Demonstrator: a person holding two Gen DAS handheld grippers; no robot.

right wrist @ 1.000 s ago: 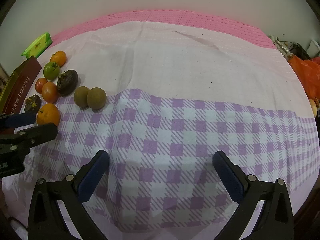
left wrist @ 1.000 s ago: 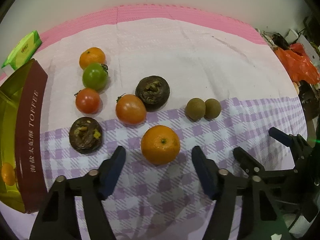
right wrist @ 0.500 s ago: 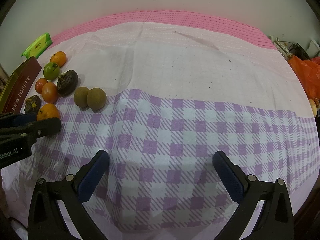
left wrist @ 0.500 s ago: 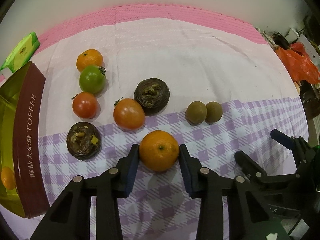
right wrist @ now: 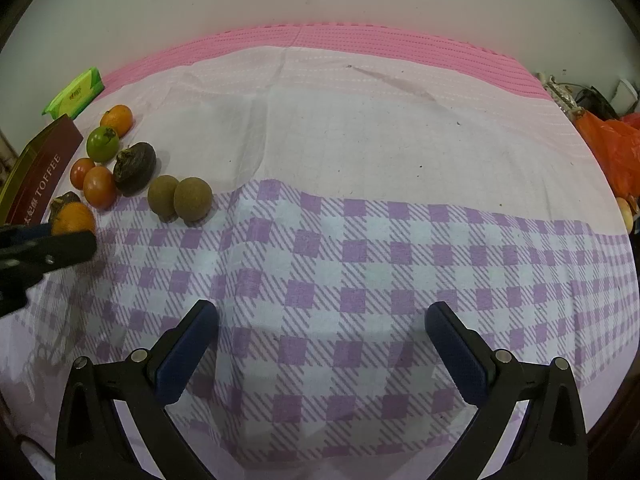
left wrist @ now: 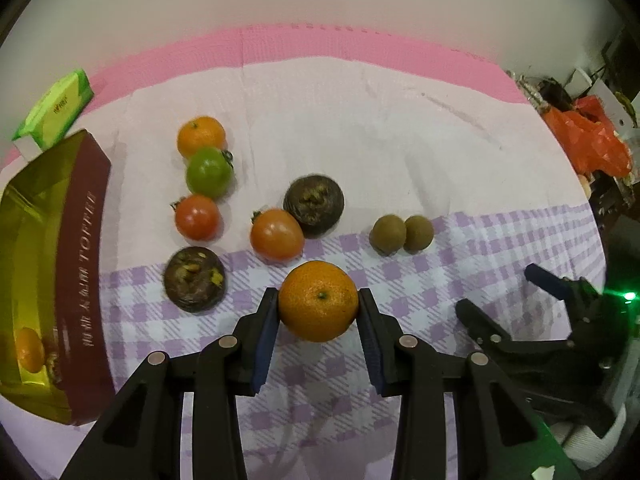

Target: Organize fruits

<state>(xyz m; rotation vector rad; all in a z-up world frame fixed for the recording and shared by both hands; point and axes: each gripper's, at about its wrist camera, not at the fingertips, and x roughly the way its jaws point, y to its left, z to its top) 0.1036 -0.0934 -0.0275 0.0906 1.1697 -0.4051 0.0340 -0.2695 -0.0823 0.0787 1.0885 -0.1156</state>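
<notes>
Since a second ago the left gripper [left wrist: 318,322] has narrowed from wide apart to clamped; its blue pads now press both flanks of the orange [left wrist: 318,301], a round, dimpled fruit sitting on the checked part of the cloth [left wrist: 500,240] near its front edge; the tool points steeply down, its black ribbed arms spread at the bottom of the left wrist view; behind the orange lie a smooth red tomato [left wrist: 276,234], a dark, rough fruit [left wrist: 314,205], a second dark fruit [left wrist: 194,279], a smaller tomato [left wrist: 197,217], a glossy green tomato [left wrist: 209,172], a far orange [left wrist: 201,136] and two dull brown kiwis [left wrist: 401,234] touching each other; a shiny gold-and-maroon box [left wrist: 52,272] stands at the cloth's left edge with an orange fruit inside.

From the right wrist view the right gripper [right wrist: 321,350] hangs unmoved over bare checked cloth, tilted steeply down, jaws wide apart and empty; the left tool's black finger [right wrist: 52,248] covers the lower half of the held orange at the left edge; the pink mat [right wrist: 360,38] along the back looks ribbed.
</notes>
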